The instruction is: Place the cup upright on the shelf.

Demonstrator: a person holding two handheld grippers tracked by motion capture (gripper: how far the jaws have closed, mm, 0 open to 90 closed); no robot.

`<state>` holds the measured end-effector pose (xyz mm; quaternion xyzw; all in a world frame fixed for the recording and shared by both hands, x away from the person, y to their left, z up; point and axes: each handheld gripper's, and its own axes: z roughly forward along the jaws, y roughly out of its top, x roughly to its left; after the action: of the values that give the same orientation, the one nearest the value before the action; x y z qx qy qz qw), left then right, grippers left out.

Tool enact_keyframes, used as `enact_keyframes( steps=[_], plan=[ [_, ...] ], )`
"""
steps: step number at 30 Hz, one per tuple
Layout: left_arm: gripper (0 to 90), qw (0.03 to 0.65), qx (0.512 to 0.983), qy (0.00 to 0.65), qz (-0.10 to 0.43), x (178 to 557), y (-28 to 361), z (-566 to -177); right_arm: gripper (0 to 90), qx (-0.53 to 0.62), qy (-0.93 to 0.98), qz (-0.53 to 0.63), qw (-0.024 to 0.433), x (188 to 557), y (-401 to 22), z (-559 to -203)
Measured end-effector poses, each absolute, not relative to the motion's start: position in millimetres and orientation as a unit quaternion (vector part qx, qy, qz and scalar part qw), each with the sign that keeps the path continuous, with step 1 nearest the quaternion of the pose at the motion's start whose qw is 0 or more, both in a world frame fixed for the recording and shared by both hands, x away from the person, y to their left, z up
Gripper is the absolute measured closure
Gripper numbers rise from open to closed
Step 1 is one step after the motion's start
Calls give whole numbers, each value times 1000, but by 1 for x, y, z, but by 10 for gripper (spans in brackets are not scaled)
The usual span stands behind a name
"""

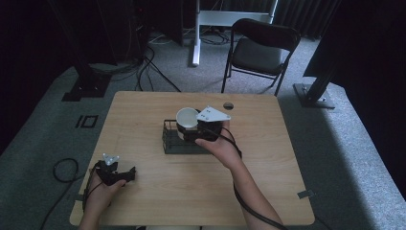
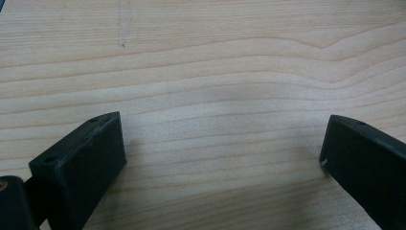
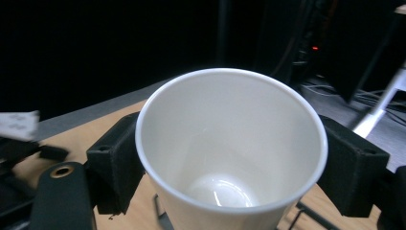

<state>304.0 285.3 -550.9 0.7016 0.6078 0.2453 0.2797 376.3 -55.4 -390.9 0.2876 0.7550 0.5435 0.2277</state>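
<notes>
The high view looks forward and down from above the person's side, taking in the whole surface [image 1: 158,191], the floor and a chair [image 1: 261,48] beyond it. The left gripper view rides on the left tongs [image 1: 125,176], faces almost straight down and sits very near the bare wood [image 2: 215,72] between its two jaws. The right gripper view rides on the right tongs [image 1: 187,128], looks along its jaws from close behind a cup [image 3: 232,143] and past it toward the dark room. Both this view and the high view share the cup [image 1: 187,119] and the basket [image 1: 167,139] under it.
</notes>
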Motion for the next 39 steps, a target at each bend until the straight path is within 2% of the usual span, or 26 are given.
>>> enact_keyframes(
  steps=[18,39],
  plan=[
    [19,280,702,607,246,304,285,-551,195,355,750,505,237,413,-37,-430],
    [19,281,702,607,245,304,285,-551,194,395,752,477,225,424,-29,-458]
  ],
)
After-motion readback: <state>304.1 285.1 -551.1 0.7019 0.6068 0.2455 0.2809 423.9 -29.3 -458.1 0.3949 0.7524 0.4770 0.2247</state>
